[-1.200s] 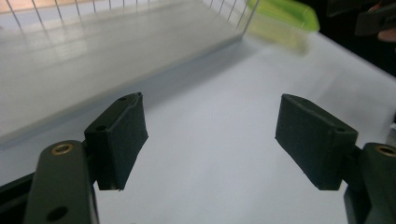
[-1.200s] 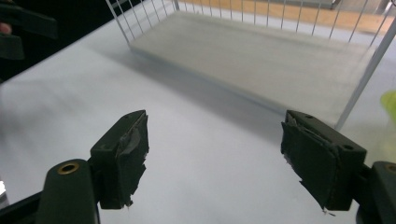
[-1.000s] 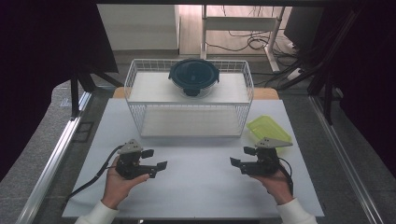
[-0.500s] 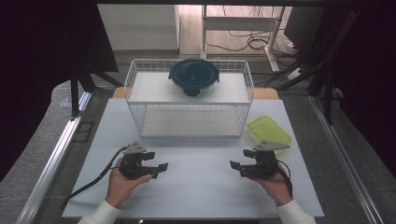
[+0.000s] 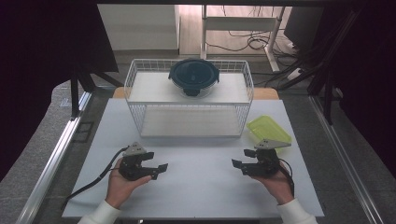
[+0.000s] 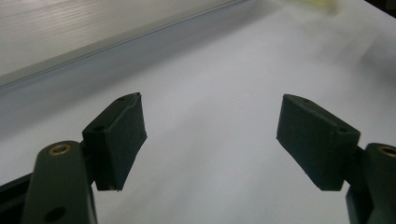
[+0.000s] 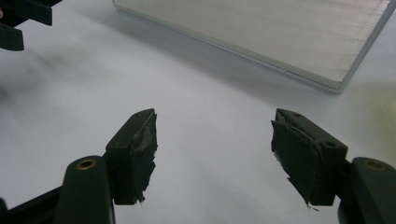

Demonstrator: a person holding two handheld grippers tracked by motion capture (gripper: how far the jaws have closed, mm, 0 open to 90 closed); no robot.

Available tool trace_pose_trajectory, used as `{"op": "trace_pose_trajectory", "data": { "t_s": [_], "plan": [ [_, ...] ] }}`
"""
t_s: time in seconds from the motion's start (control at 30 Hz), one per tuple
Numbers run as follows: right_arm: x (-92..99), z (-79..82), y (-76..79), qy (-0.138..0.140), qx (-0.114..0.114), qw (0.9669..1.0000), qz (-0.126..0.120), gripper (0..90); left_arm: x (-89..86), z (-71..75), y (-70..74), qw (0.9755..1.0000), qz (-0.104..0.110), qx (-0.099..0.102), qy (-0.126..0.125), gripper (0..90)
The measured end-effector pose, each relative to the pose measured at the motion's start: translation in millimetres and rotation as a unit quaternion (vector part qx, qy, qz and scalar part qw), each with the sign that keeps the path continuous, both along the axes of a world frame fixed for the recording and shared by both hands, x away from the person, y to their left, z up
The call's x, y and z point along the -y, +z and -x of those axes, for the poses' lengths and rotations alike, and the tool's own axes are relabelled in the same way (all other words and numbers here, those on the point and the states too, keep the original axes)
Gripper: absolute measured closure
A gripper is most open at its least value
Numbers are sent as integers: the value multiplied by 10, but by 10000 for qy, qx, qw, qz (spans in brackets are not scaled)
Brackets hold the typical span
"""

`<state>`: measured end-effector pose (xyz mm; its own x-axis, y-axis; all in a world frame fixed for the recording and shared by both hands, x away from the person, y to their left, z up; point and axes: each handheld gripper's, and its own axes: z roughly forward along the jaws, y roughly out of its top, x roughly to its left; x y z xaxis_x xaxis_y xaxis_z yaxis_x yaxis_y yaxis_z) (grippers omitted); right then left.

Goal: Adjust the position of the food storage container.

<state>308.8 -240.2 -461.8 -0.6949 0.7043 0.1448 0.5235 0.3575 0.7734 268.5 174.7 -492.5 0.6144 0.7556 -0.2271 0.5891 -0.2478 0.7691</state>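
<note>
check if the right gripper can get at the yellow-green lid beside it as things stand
Probably yes. The right gripper is open with nothing between its jaws, and the yellow-green lid lies flat on the white table just beyond it, beside the wire basket, with nothing in between.

The yellow-green lid is partly hidden behind the right gripper in the high view, and in the left gripper view it is a blurred scrap cut off by the top edge.
</note>
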Motion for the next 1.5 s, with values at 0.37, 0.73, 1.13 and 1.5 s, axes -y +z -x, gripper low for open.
{"op": "trace_pose_trajectory", "data": {
  "t_s": [0.37, 0.73, 1.13, 1.5],
  "plan": [
    [38, -126, 105, -70, 10, 9998, 183, 392, -50, -22, -103, 9999, -143, -19, 15, 230],
    [287, -418, 339, -348, -108, 9991, 217, 431, -34, -20, -128, 9998, -13, -194, 57, 227],
    [648, -924, 472, -888, -370, 9940, 530, 472, -26, -25, -145, 9995, -83, -296, 50, 213],
    [769, -1342, 411, -1214, -526, 9892, 624, 577, -11, -32, -167, 9993, -99, -345, 38, 212]
  ]
}}
